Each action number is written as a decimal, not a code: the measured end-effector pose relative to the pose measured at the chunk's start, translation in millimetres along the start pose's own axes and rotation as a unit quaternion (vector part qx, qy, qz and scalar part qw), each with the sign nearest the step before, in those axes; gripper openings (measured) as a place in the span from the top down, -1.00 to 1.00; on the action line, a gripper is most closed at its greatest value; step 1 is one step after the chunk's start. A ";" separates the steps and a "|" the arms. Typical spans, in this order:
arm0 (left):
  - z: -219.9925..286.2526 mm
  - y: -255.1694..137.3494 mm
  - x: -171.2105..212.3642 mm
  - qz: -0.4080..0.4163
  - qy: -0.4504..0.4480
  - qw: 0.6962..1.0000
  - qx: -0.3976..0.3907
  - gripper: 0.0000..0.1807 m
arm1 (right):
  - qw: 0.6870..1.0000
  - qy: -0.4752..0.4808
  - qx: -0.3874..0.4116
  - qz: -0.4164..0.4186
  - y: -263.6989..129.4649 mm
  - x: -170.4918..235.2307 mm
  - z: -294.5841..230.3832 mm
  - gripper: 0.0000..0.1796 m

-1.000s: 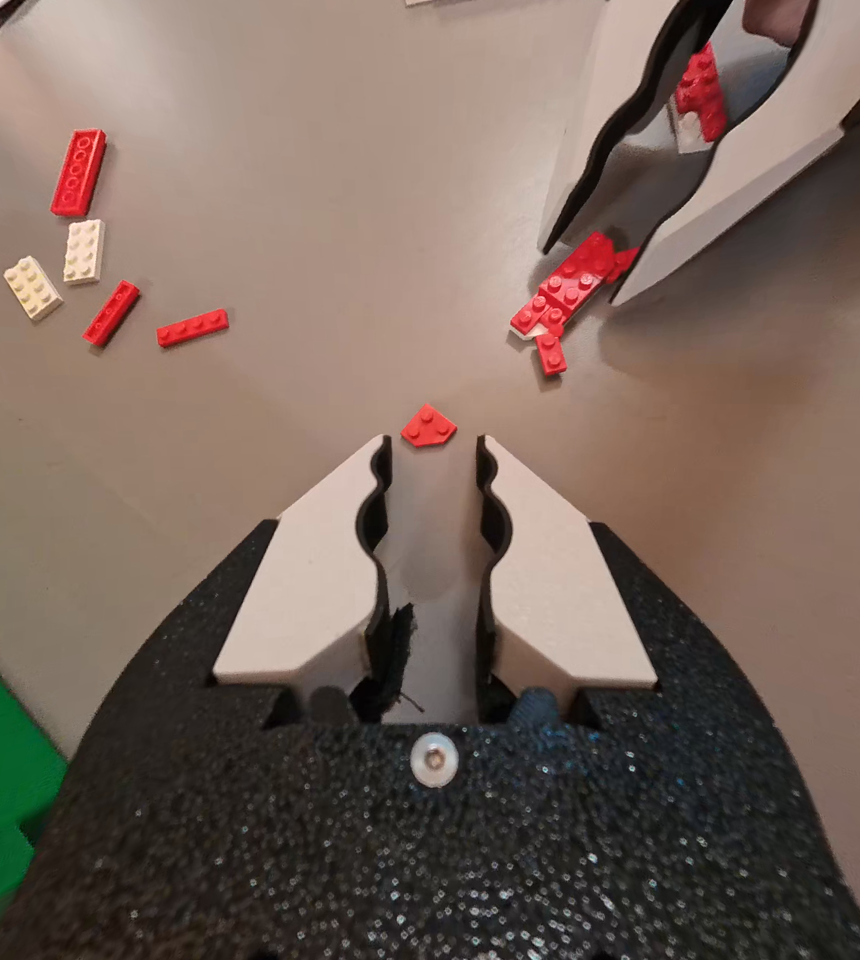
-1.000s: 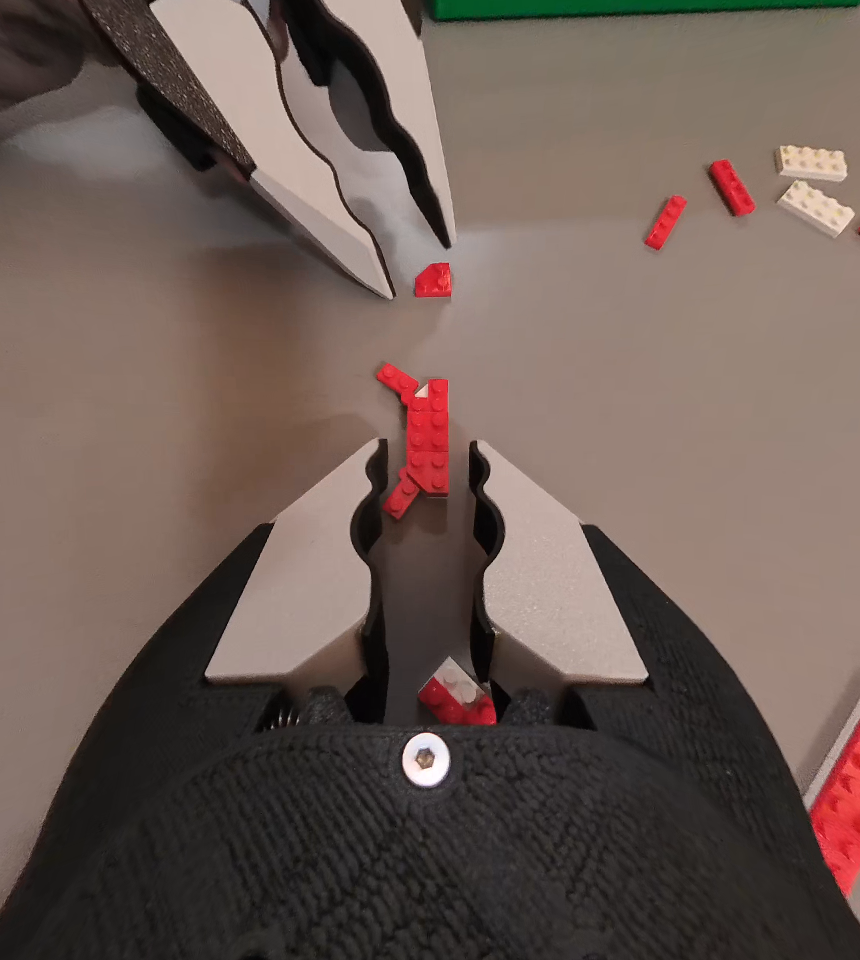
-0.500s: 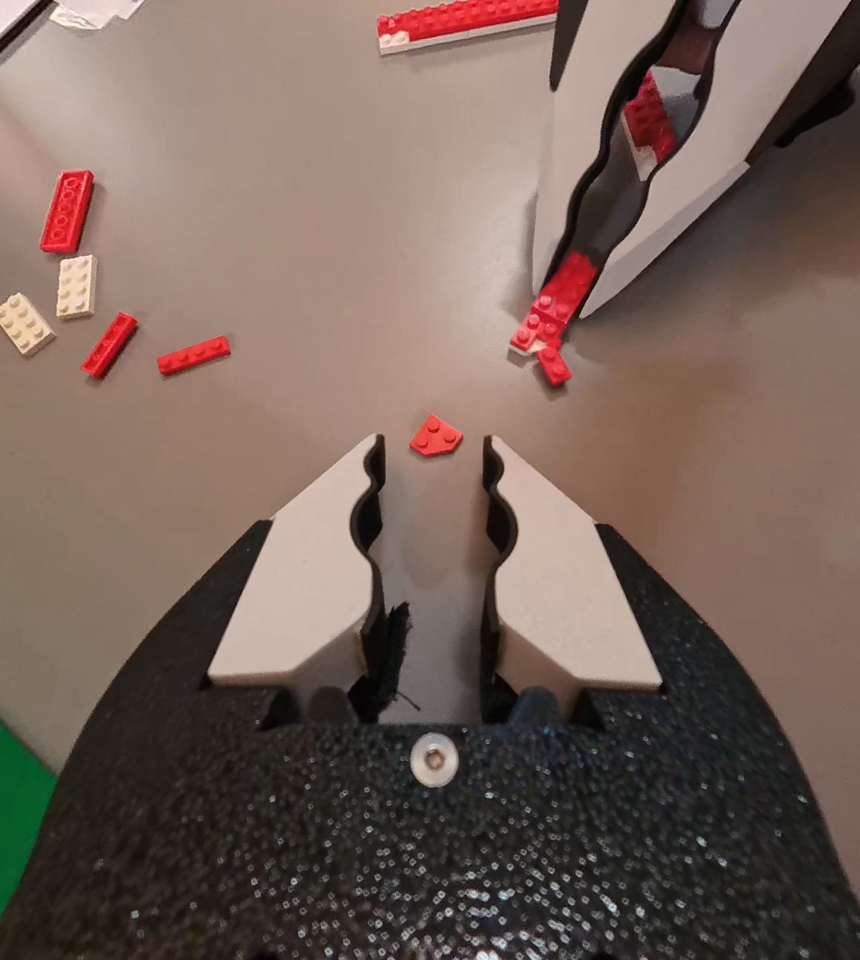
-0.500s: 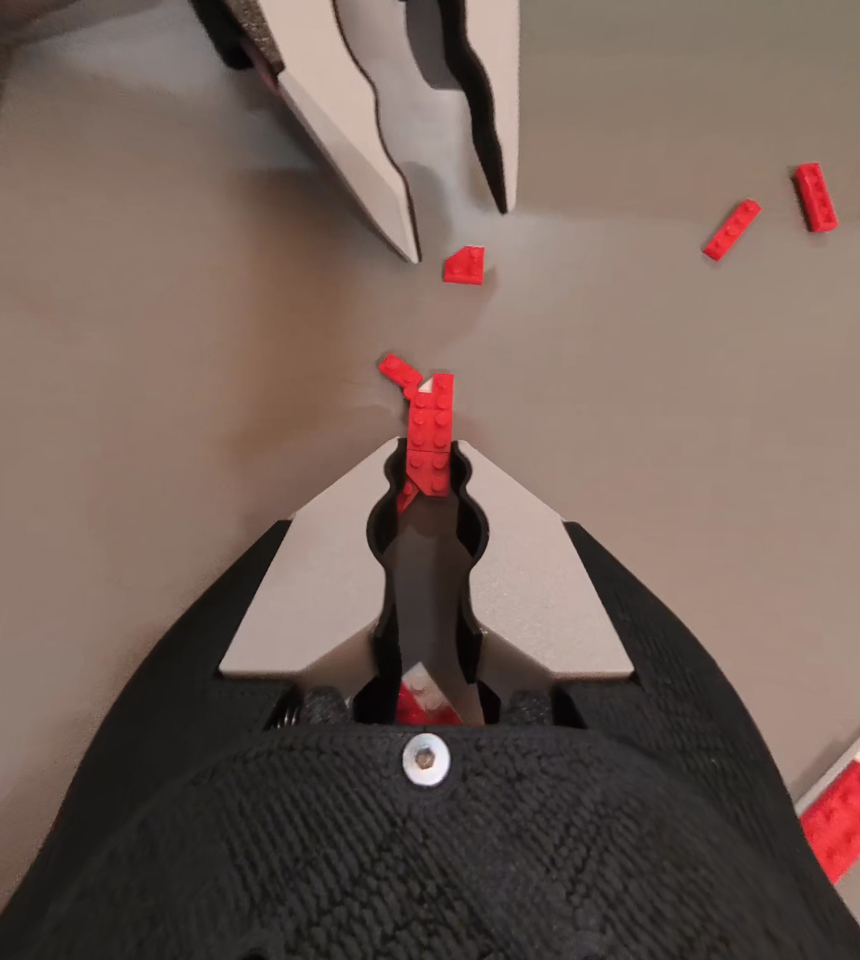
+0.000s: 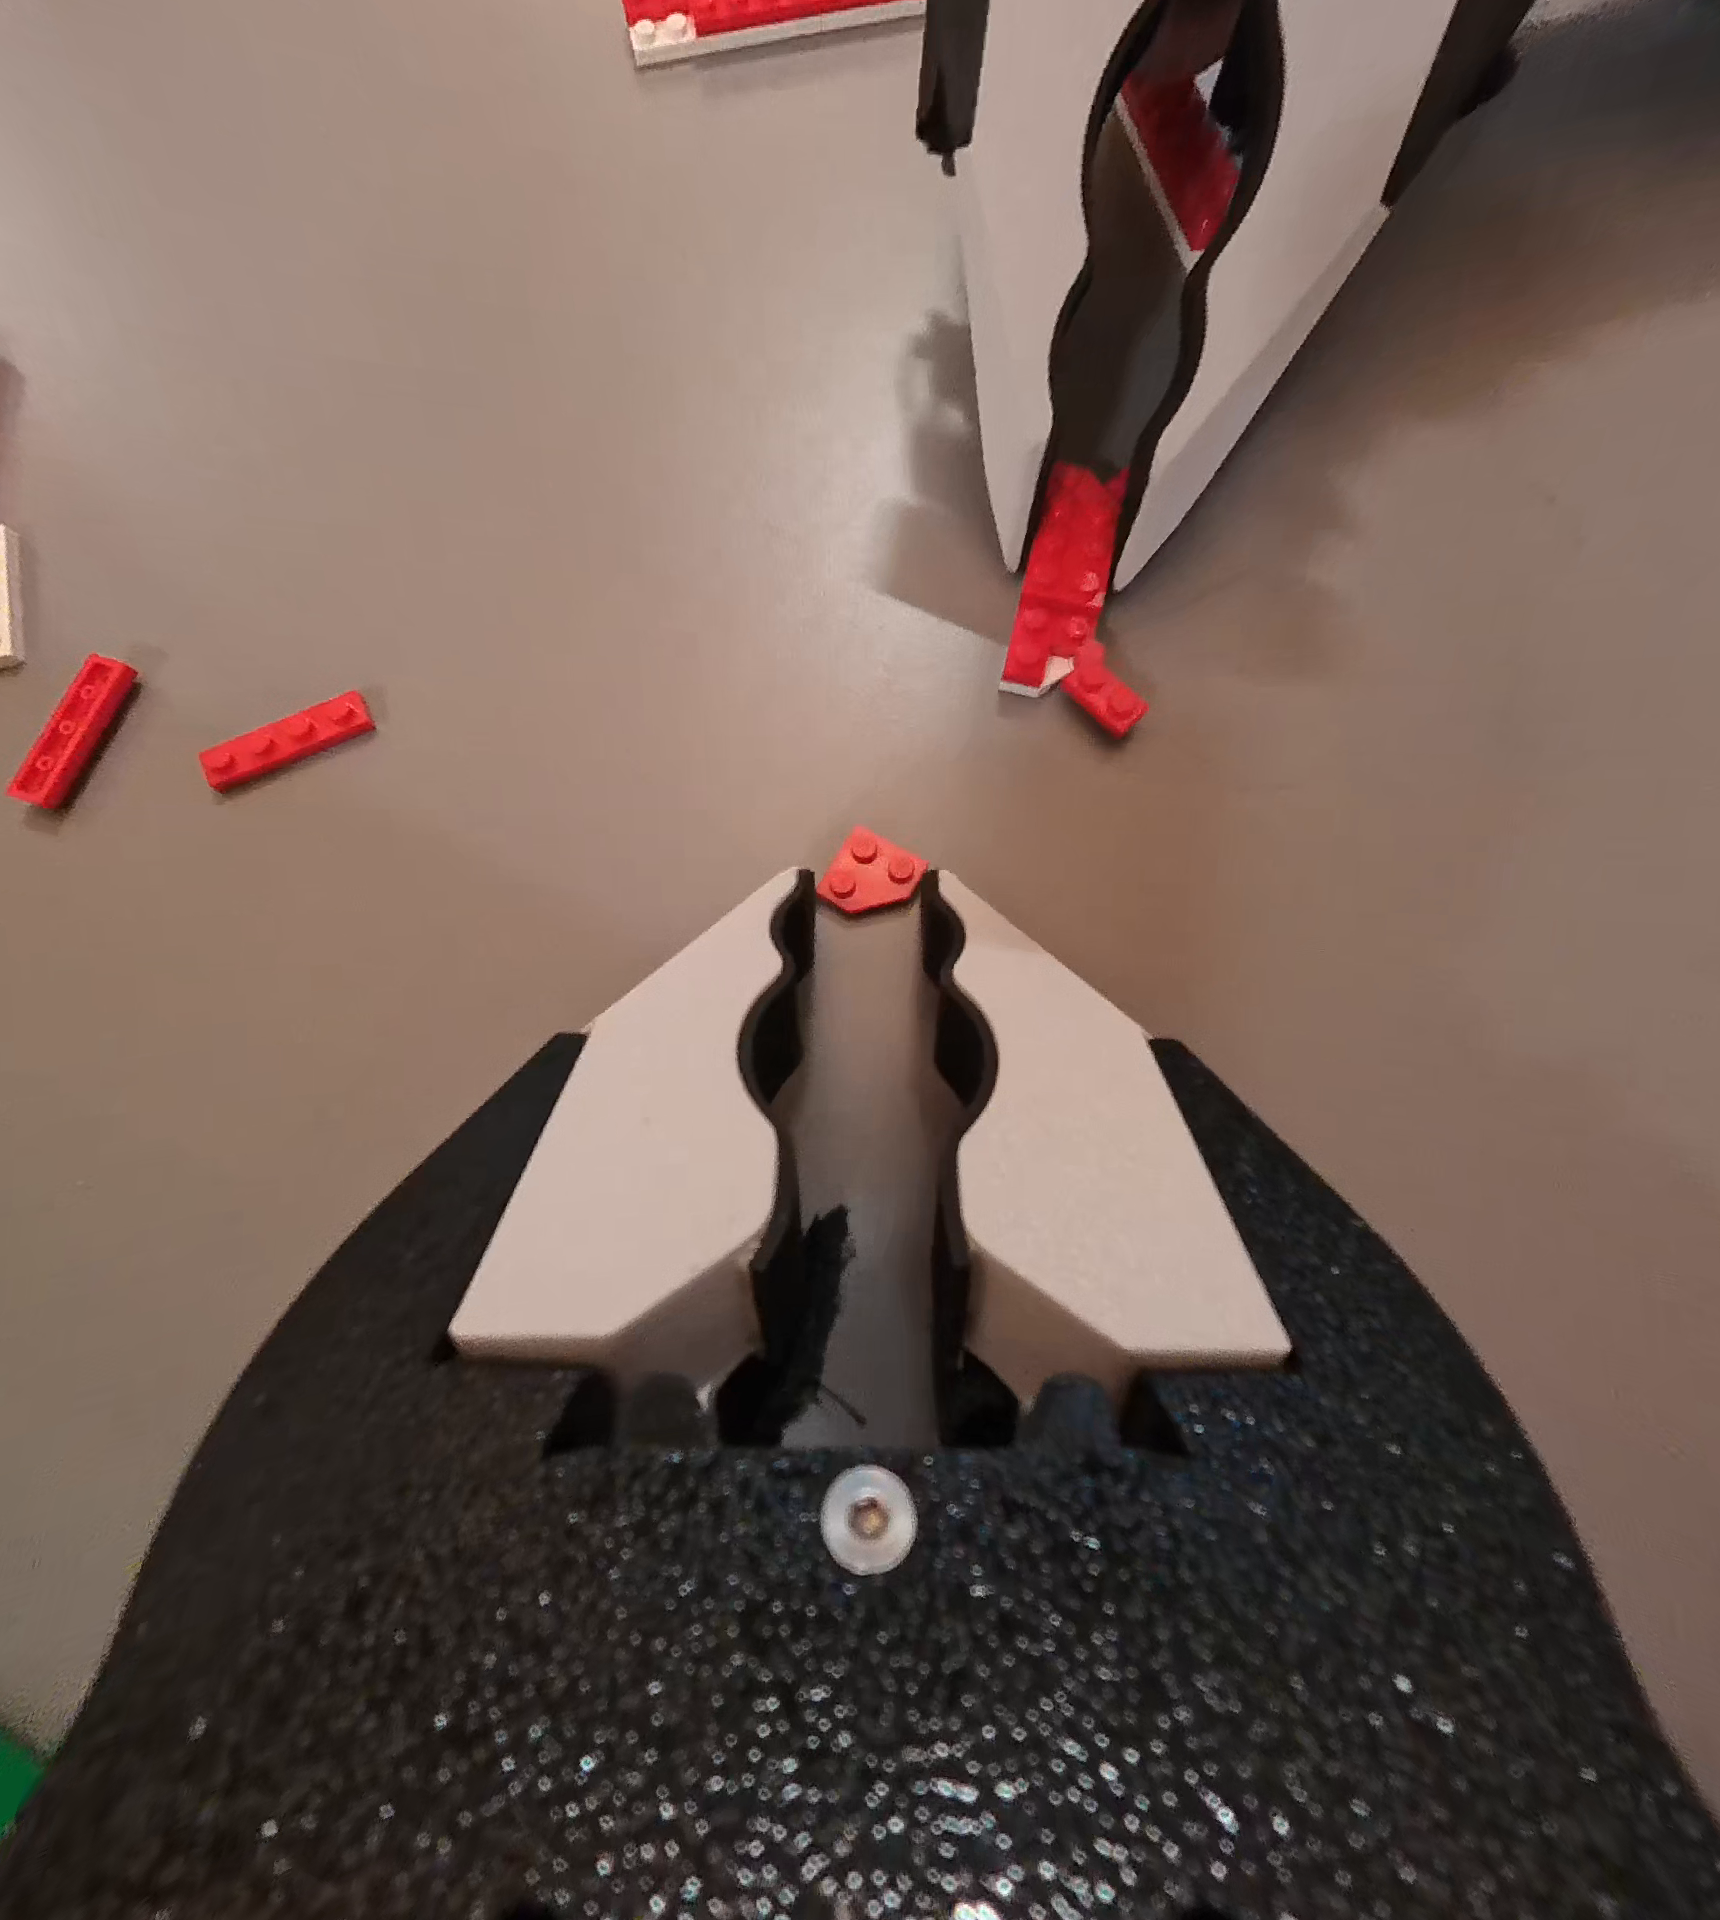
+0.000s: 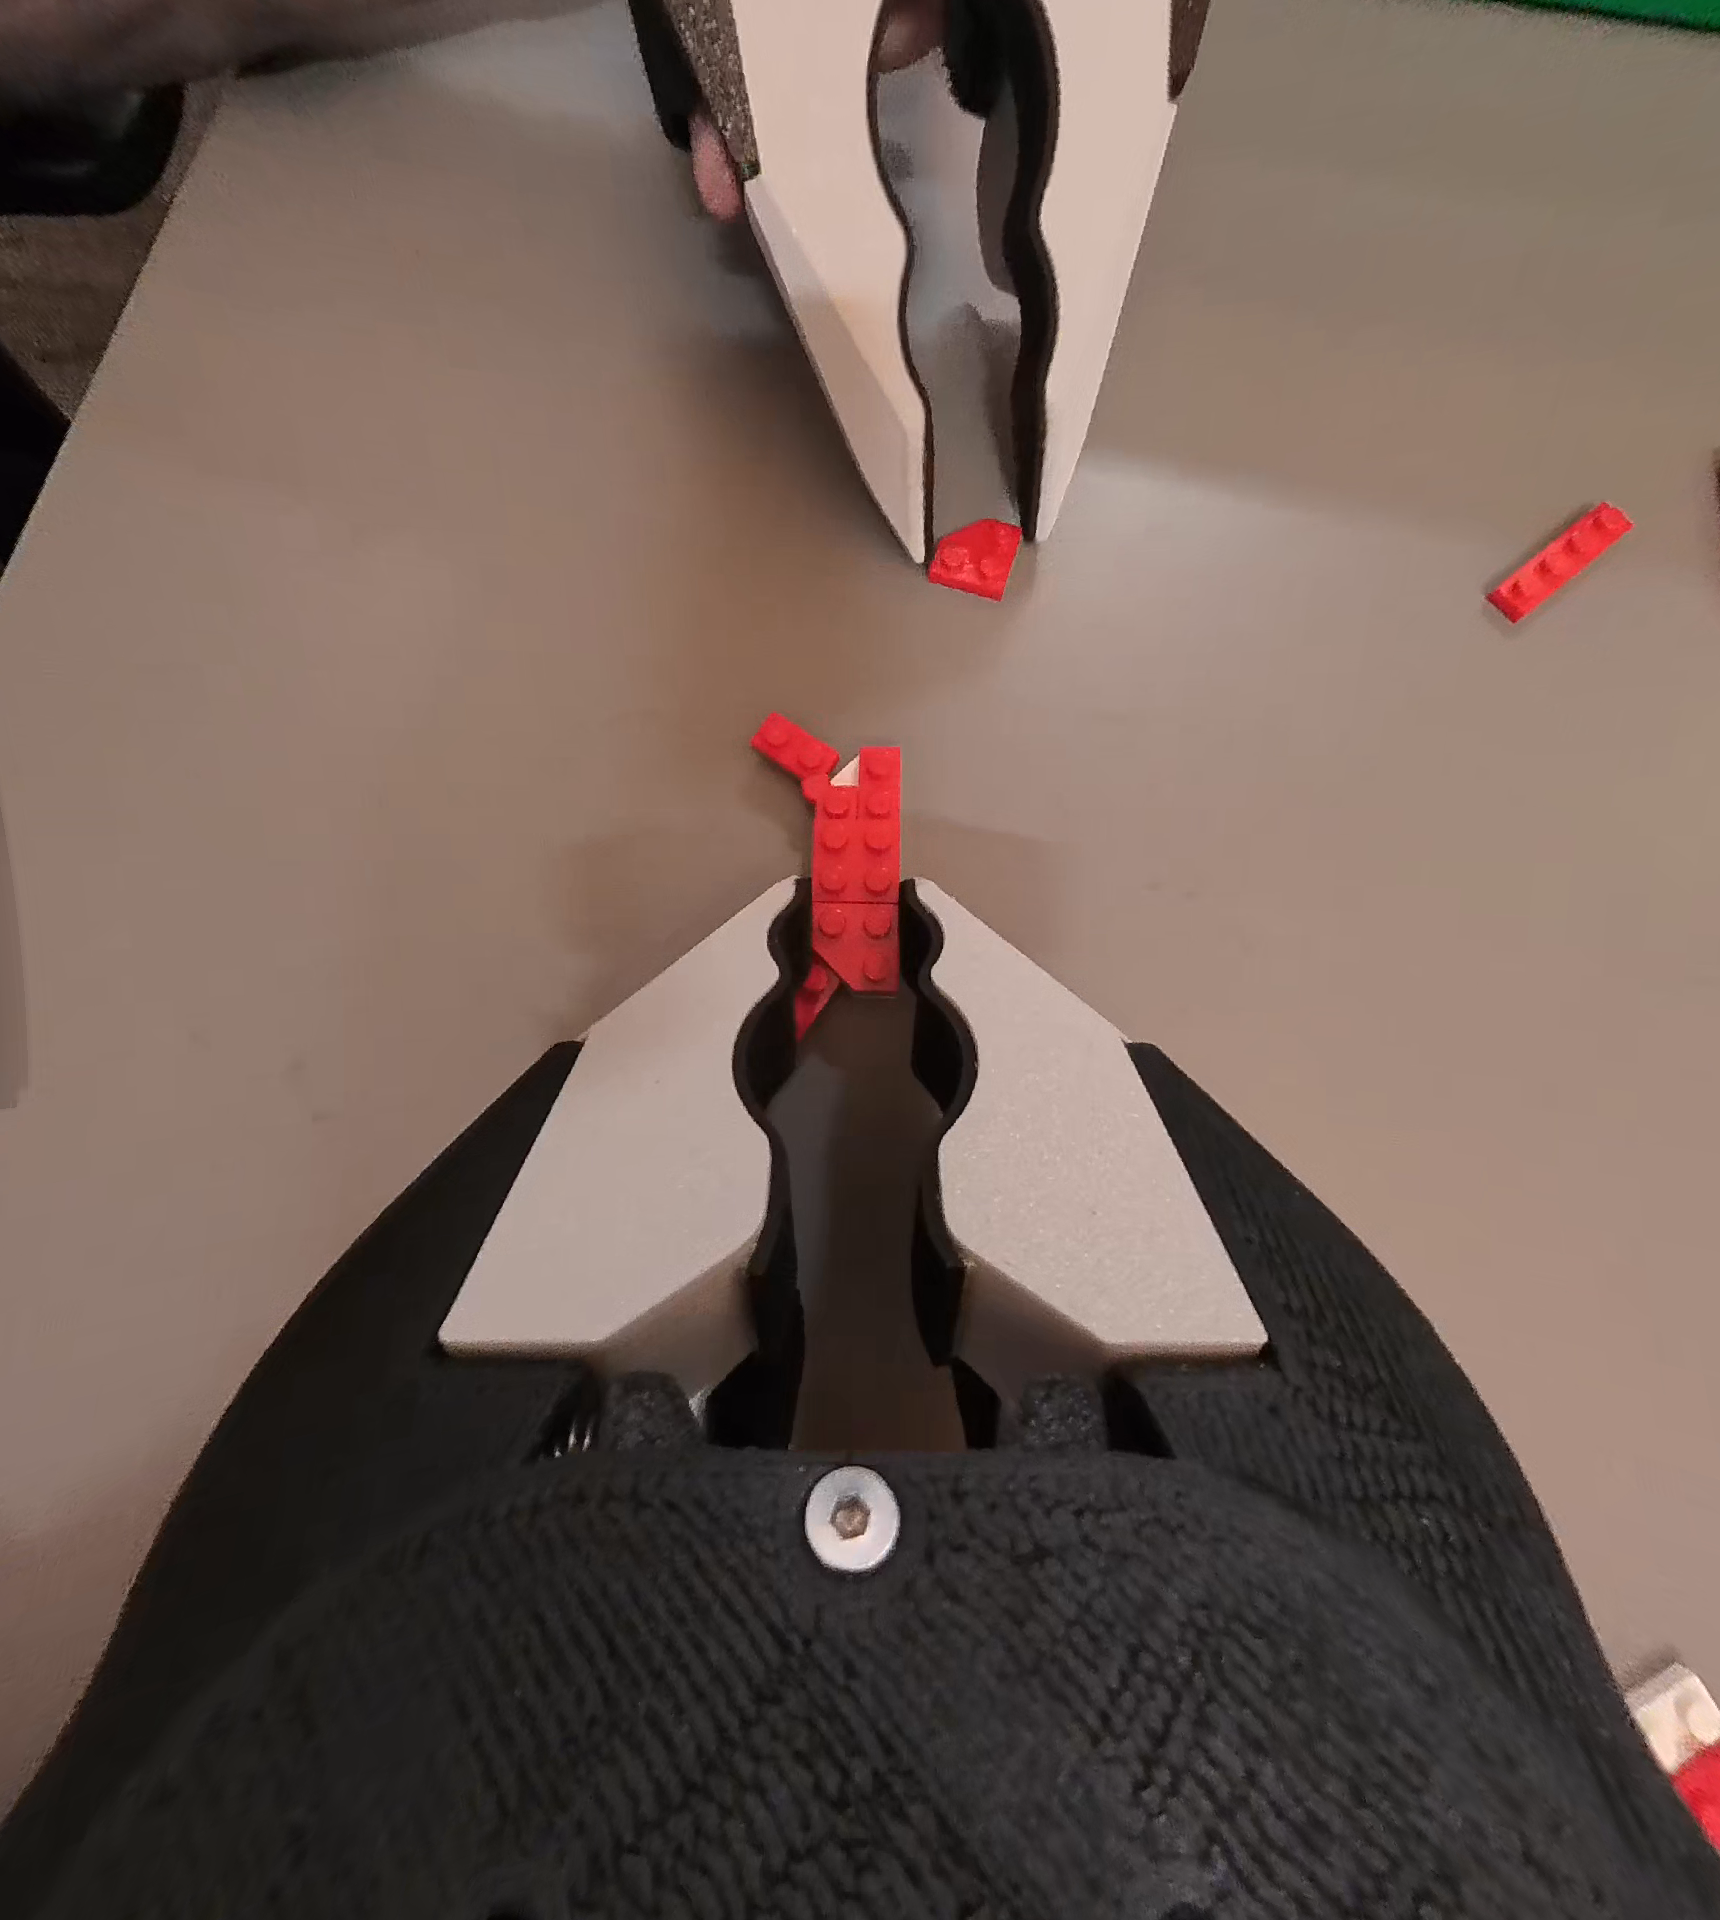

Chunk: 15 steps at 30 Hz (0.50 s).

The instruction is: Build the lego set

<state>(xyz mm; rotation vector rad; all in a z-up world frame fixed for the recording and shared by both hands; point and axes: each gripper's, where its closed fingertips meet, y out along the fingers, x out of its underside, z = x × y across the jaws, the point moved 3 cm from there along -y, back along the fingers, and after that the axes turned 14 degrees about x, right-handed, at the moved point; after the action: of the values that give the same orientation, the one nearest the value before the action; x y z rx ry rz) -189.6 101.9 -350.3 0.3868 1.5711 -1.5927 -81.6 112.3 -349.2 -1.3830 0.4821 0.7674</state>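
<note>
The left gripper [image 5: 869, 879] pinches the red wedge plate [image 5: 872, 871]; the right gripper [image 6: 856, 885] clamps the red plate assembly [image 6: 857, 852] on the table [image 6: 1355, 831]

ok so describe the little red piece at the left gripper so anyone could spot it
On the grey table, find the left gripper. The small red wedge plate sits between its tips. Unlike the long red strips nearby, it is short, three-studded, with cut corners.

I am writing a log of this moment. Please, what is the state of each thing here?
Left tool: shut on the small red plate.
Small red plate: flat on the table, pinched at its sides.
Right tool: shut on the red assembly.
Red assembly: on the table, near end gripped.
Loose red strip: lying free, untouched.
</note>
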 end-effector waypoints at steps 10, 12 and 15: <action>6.7 7.1 -6.9 0.005 0.031 0.999 -0.004 0.83 | 1.000 -0.006 0.009 0.005 0.7 -0.4 -0.5 0.84; 8.8 5.6 -14.2 0.019 0.029 0.999 -0.013 0.83 | 1.000 -0.004 0.008 0.006 1.1 -0.9 -0.8 0.84; 20.5 4.5 -29.7 0.052 0.021 0.998 0.001 0.83 | 1.000 0.008 0.005 0.012 3.1 -2.9 -1.2 0.84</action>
<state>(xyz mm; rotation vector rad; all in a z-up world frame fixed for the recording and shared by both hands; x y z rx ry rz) -161.8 93.7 -328.3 0.4982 1.5552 -1.5165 -85.7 110.6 -349.5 -1.3767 0.5161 0.7734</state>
